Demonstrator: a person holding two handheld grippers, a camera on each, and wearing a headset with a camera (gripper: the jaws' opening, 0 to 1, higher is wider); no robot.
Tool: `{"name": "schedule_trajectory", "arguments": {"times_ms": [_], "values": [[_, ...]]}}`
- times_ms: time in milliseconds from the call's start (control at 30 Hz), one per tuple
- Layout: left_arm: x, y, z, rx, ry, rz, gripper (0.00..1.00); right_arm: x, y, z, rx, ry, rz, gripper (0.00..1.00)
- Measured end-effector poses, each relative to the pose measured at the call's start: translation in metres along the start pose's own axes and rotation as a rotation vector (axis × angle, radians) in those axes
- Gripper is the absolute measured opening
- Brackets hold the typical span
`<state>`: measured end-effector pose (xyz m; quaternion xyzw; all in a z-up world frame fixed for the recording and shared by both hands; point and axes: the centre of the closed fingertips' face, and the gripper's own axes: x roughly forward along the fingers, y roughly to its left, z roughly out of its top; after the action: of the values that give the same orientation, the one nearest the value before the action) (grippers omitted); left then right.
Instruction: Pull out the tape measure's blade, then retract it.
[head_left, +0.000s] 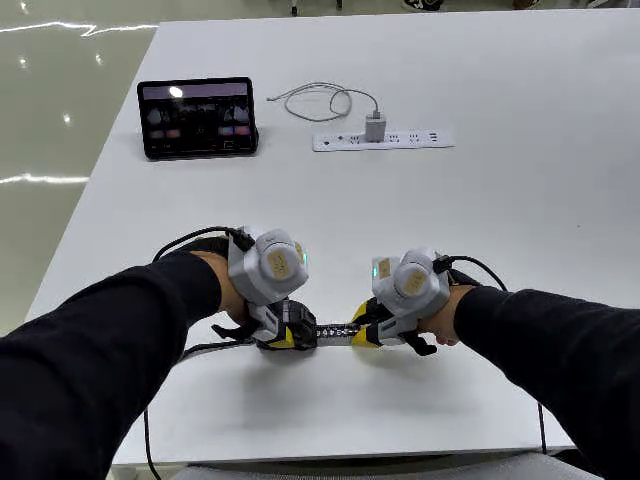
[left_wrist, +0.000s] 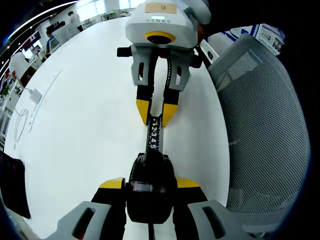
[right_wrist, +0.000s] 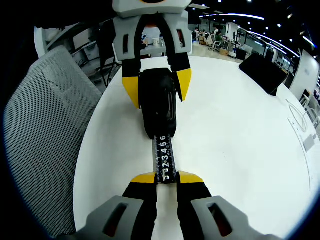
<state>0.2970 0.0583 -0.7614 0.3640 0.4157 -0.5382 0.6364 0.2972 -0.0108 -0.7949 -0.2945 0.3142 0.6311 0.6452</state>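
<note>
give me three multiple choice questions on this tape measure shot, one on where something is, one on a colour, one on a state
1. Where is the tape measure's case?
A. between the jaws of the left hand-held gripper
B. in a bare hand
C. lying free

2. What colour is the case?
A. red
B. white
C. black

3. How is the blade?
A. fully retracted
B. pulled out a short way
C. bent double

Answers:
1 A: the left gripper view shows its own jaws closed on the case.
2 C: the case is black in both gripper views.
3 B: the right hand-held gripper pinches the blade's end, with only a few numbers showing between it and the case.
</note>
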Motion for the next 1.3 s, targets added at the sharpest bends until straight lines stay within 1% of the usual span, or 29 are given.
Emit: {"name": "schedule_trajectory", "arguments": {"times_ms": [567, 700, 767, 1300], "values": [[0.000, 0.000, 0.000, -0.007, -0.006, 0.000, 0.32, -0.006, -0.002, -0.008, 0.017, 0.007, -0.009, 0.09], [0.000, 0.000, 0.000, -0.005, -0.010, 0.001, 0.32, -0.008, -0.002, -0.010, 0.035, 0.010, -0.010, 0.09], [0.000, 0.001, 0.000, -0.006, -0.011, 0.001, 0.32, -0.009, -0.002, -0.011, 0.026, 0.012, -0.011, 0.09], [0.000, 0.001, 0.001, -0.010, -0.018, 0.005, 0.32, -0.015, -0.003, -0.019, 0.039, 0.026, -0.017, 0.09]]}}
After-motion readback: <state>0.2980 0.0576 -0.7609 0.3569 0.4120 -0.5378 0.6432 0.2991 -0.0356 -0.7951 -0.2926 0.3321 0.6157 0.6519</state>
